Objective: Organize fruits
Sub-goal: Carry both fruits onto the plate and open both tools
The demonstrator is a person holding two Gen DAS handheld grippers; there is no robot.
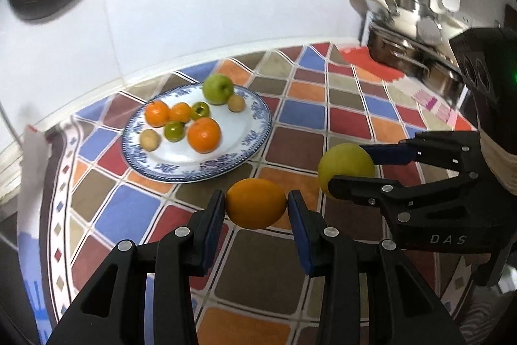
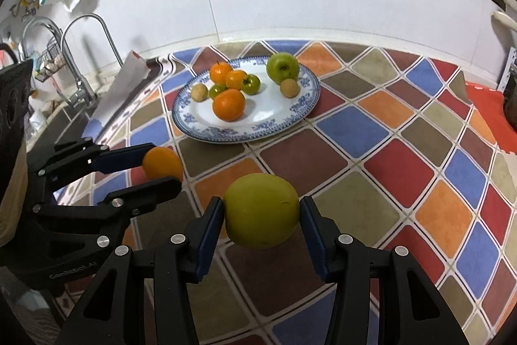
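Observation:
My left gripper (image 1: pixel 256 203) is shut on an orange fruit (image 1: pixel 256 203) and holds it above the chequered cloth, short of the plate. It also shows in the right wrist view (image 2: pixel 163 165). My right gripper (image 2: pixel 261 210) is shut on a yellow-green fruit (image 2: pixel 261 210), seen from the left wrist view (image 1: pixel 345 167) to the right of the orange. A blue-and-white plate (image 1: pixel 252 131) (image 2: pixel 200 125) ahead holds several fruits: a green apple (image 1: pixel 217 88) (image 2: pixel 282 67), oranges (image 1: pixel 204 134) (image 2: pixel 228 104), small green and tan fruits.
A colourful chequered cloth (image 2: pixel 371 151) covers the counter. White tiled wall behind. Steel pots (image 1: pixel 410 54) stand at the far right. A sink with taps (image 2: pixel 74 60) lies to the left, with a white bag (image 2: pixel 126 80) beside it.

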